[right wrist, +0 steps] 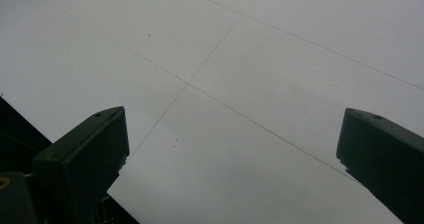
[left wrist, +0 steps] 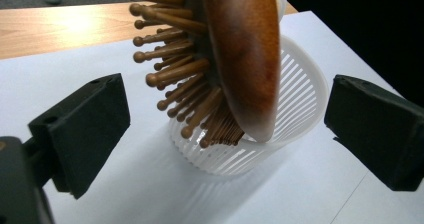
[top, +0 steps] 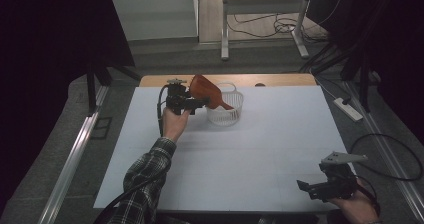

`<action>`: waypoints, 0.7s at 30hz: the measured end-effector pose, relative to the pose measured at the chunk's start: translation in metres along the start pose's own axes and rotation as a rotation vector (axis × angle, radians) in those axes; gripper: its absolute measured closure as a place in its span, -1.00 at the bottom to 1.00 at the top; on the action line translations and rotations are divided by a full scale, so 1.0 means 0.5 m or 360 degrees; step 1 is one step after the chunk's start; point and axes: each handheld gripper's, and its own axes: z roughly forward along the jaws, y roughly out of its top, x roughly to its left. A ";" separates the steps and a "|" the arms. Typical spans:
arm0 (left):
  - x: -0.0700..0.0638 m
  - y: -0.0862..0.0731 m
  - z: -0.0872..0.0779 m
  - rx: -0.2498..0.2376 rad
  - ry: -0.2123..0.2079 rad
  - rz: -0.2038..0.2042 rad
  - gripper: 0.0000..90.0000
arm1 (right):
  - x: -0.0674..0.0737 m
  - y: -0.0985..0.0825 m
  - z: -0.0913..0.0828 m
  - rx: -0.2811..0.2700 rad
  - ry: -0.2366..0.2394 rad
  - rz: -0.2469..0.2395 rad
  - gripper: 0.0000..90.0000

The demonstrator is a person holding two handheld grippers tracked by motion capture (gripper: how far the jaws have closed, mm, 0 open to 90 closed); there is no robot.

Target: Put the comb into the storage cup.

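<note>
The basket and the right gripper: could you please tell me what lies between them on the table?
Nothing: in the high view, bare white table runs from the basket to the right gripper.

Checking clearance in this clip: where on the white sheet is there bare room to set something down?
Most of the white sheet is bare: the wide stretch between the white basket and the right gripper, plus both far corners. It is crowded only at the far middle, where the wooden hairbrush leans in the basket beside the open left gripper.

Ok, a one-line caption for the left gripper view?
Open tongs frame a wooden hairbrush leaning in a white slatted basket.
</note>
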 end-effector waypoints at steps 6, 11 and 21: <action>-0.005 -0.003 -0.003 0.0017 0.0047 0.0060 -0.91 | 0.000 0.000 0.000 -0.0001 -0.0003 -0.0001 -1.00; -0.009 -0.006 -0.008 0.0028 0.0099 0.0125 -0.93 | 0.000 0.000 0.000 0.0002 -0.0003 0.0000 -1.00; -0.015 -0.011 -0.017 0.0028 0.0165 0.0221 -0.97 | 0.000 0.000 0.000 0.0001 -0.0004 -0.0001 -1.00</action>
